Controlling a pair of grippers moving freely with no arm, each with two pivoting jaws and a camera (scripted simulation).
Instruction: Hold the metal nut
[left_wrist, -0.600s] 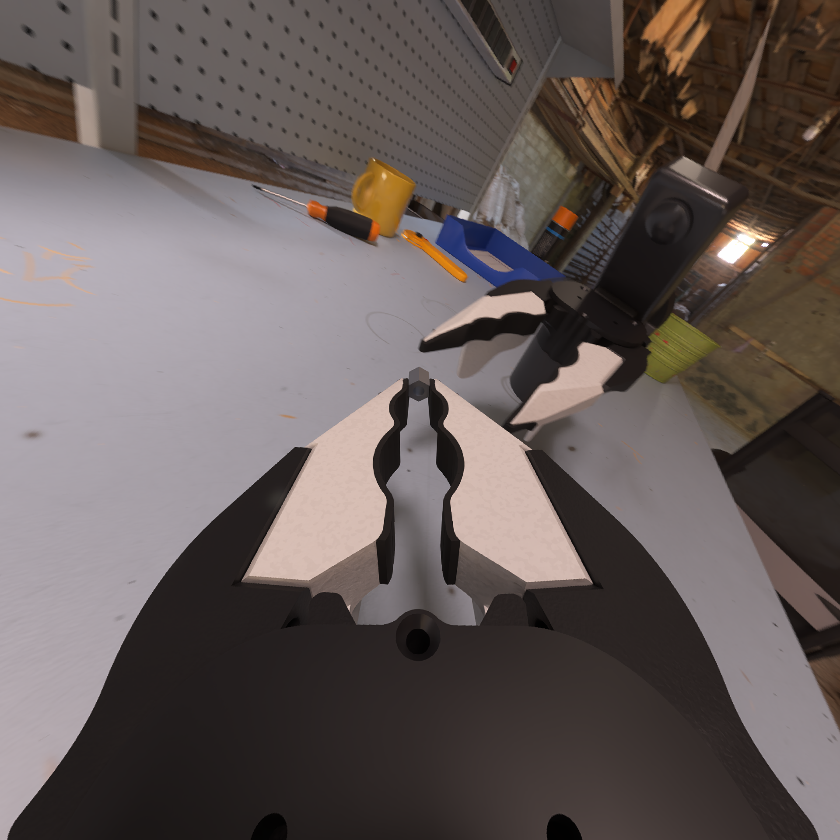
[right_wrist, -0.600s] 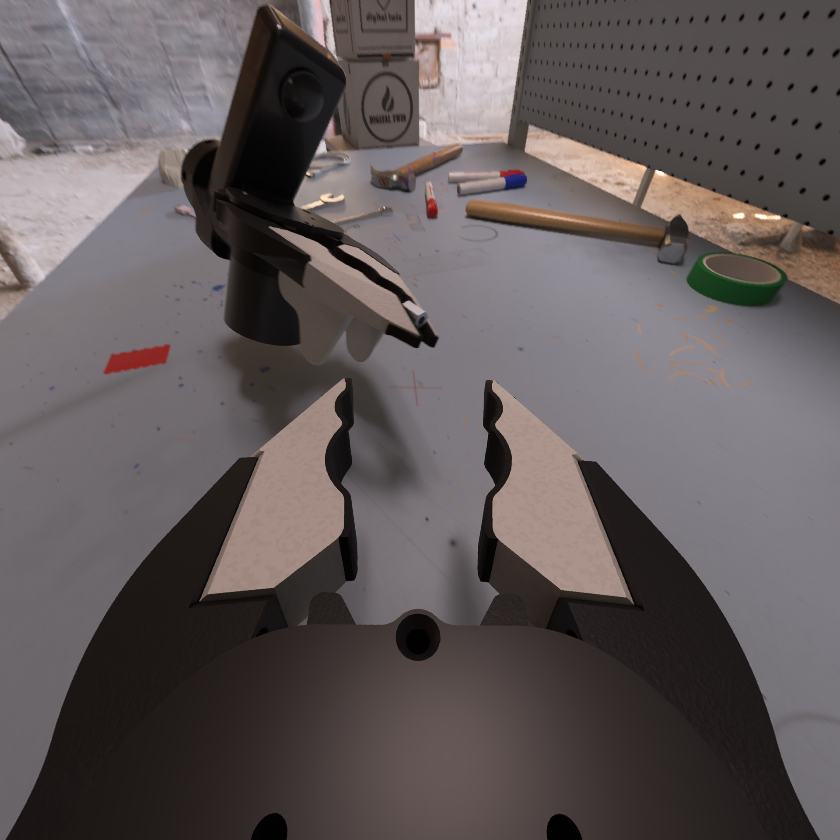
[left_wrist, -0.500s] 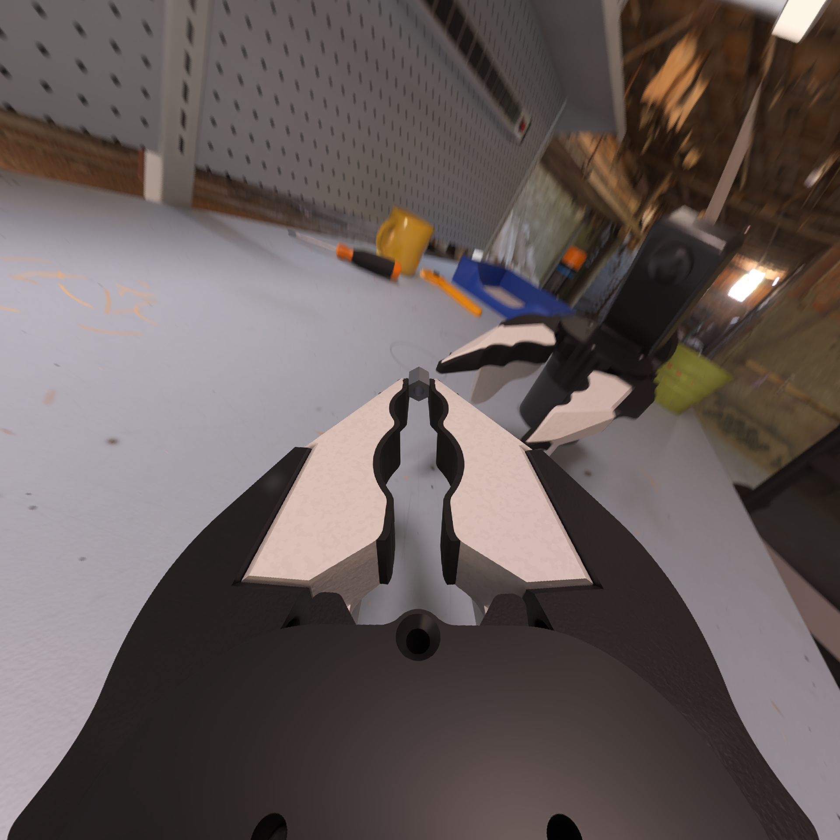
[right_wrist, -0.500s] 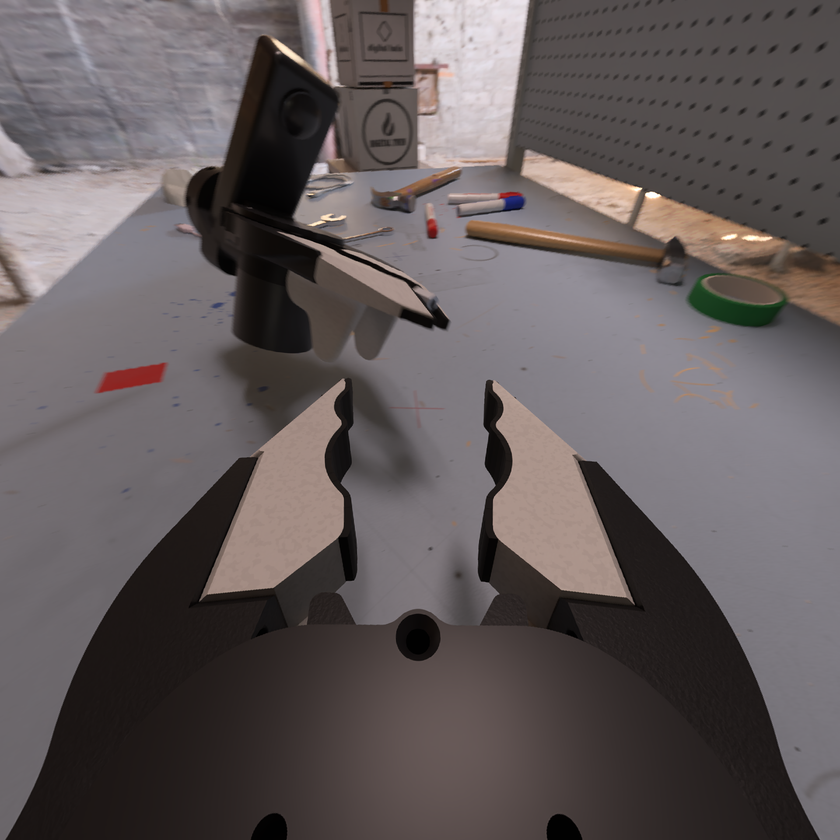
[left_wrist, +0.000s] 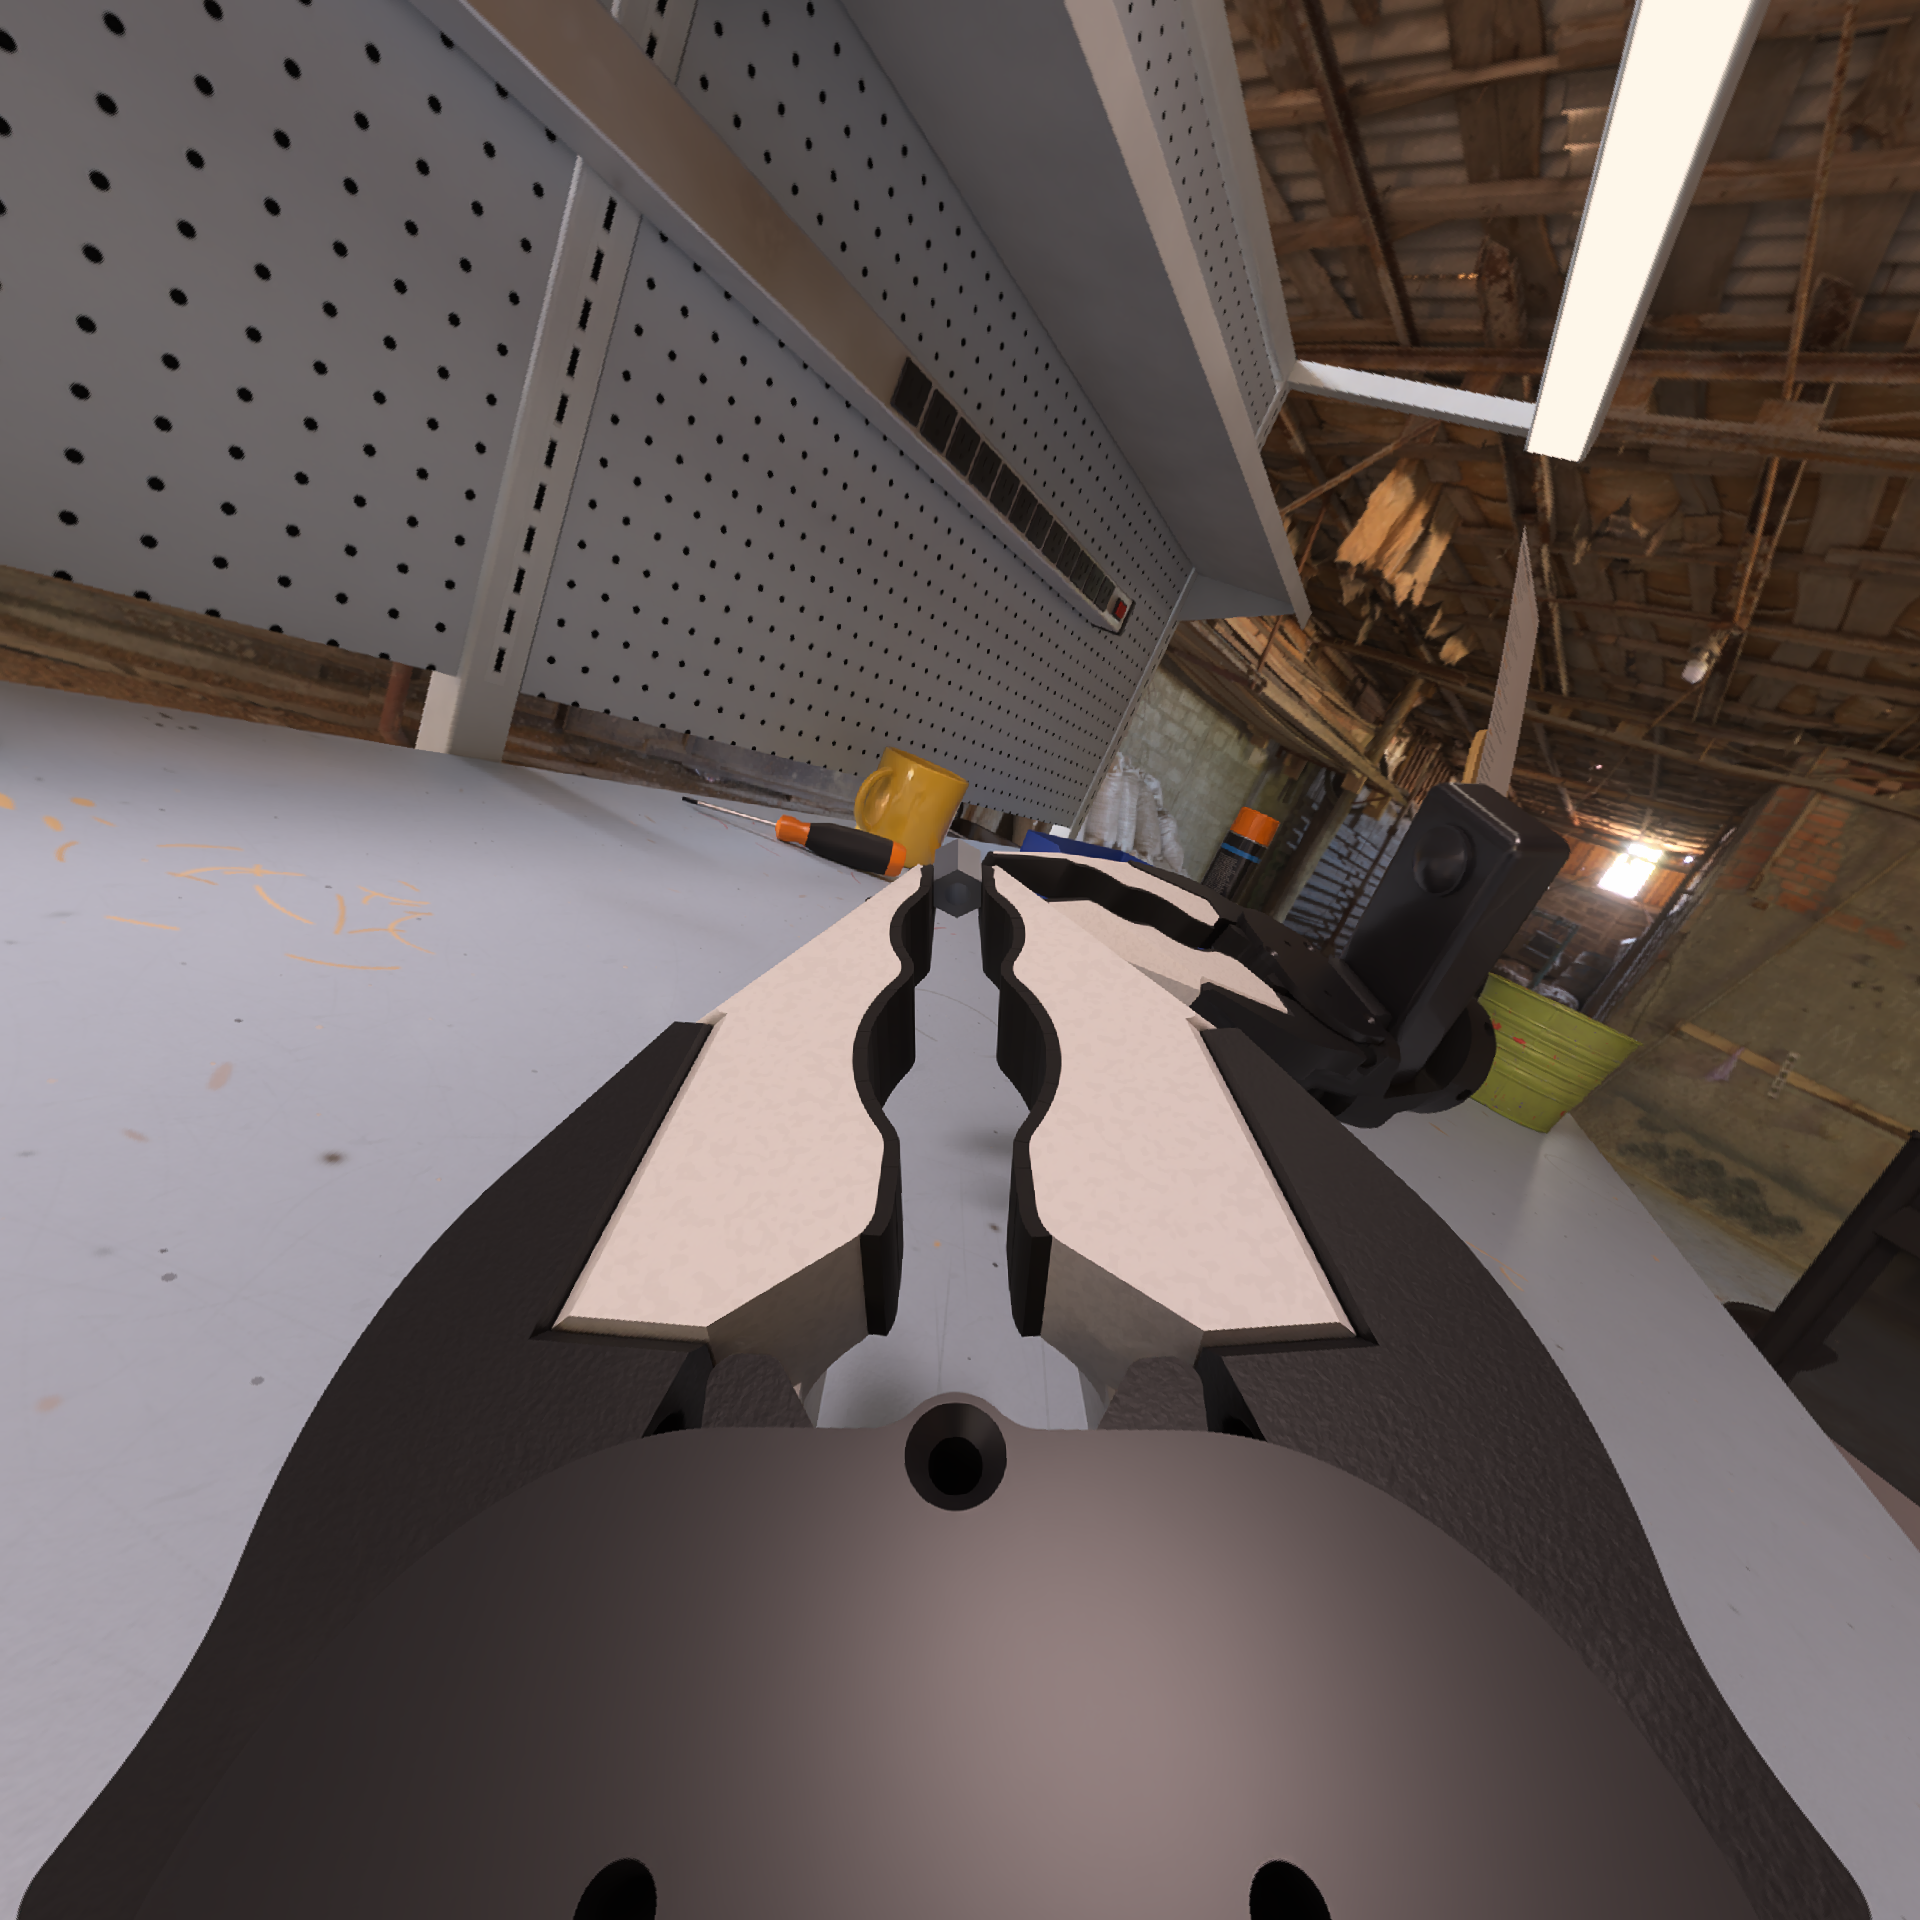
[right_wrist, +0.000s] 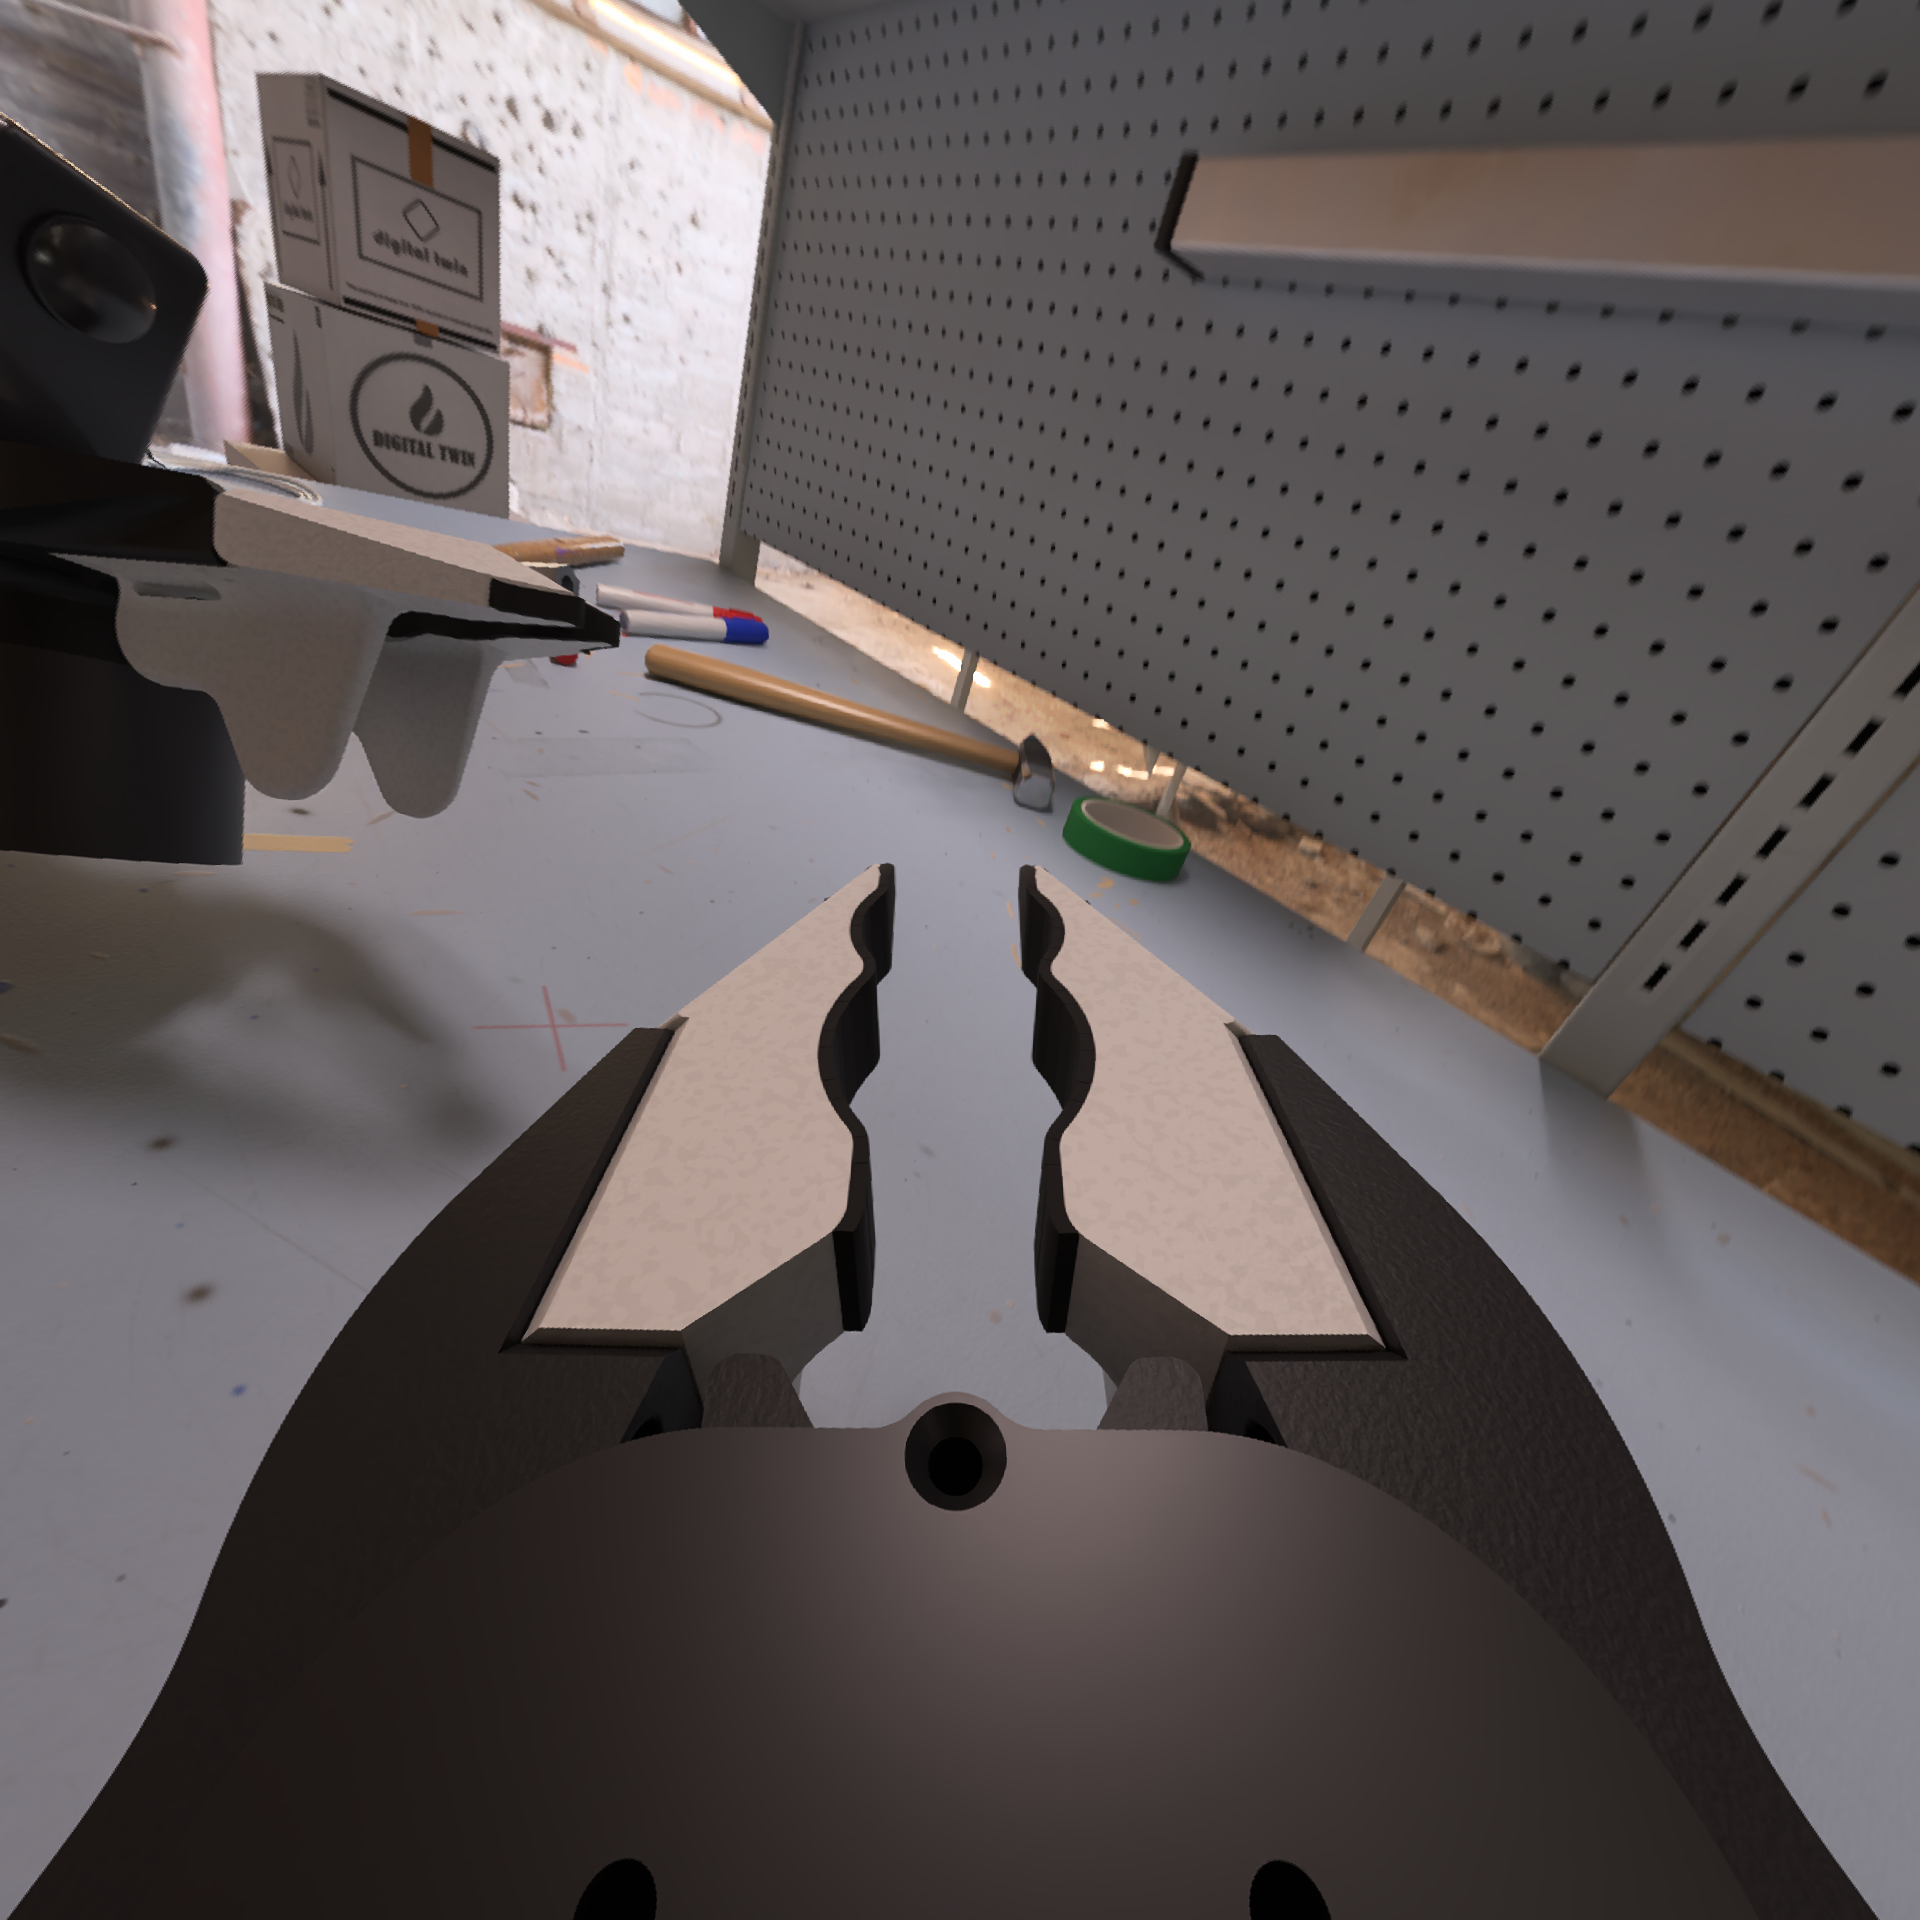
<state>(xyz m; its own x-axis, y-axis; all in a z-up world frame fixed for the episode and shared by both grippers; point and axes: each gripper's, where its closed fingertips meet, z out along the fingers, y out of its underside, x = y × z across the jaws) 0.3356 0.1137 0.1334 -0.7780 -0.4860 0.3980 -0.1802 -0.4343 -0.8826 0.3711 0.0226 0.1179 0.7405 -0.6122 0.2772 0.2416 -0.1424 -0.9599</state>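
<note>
My left gripper (left_wrist: 956, 896) is shut on the small grey metal nut (left_wrist: 958, 871), pinched at the very tips of its fingers and held above the grey workbench (left_wrist: 312, 1091). My right gripper (right_wrist: 956, 883) is open with a narrow gap and nothing between its fingers. In the left wrist view its fingertips (left_wrist: 1023, 871) lie just right of the nut. In the right wrist view the left gripper (right_wrist: 597, 623) reaches in from the left, level and above the bench; the nut does not show there.
A yellow mug (left_wrist: 909, 805), a screwdriver (left_wrist: 842, 842), a spray can (left_wrist: 1247, 847) and a green bucket (left_wrist: 1538, 1049) lie beyond. A hammer (right_wrist: 852, 717), green tape roll (right_wrist: 1127, 840), markers (right_wrist: 696, 623) and stacked boxes (right_wrist: 395, 384) stand near the pegboard wall (right_wrist: 1351, 520).
Both grippers have tilted up and come closer together. The right gripper's jaws have narrowed from wide open. The left gripper still holds the nut, now higher above the bench.
</note>
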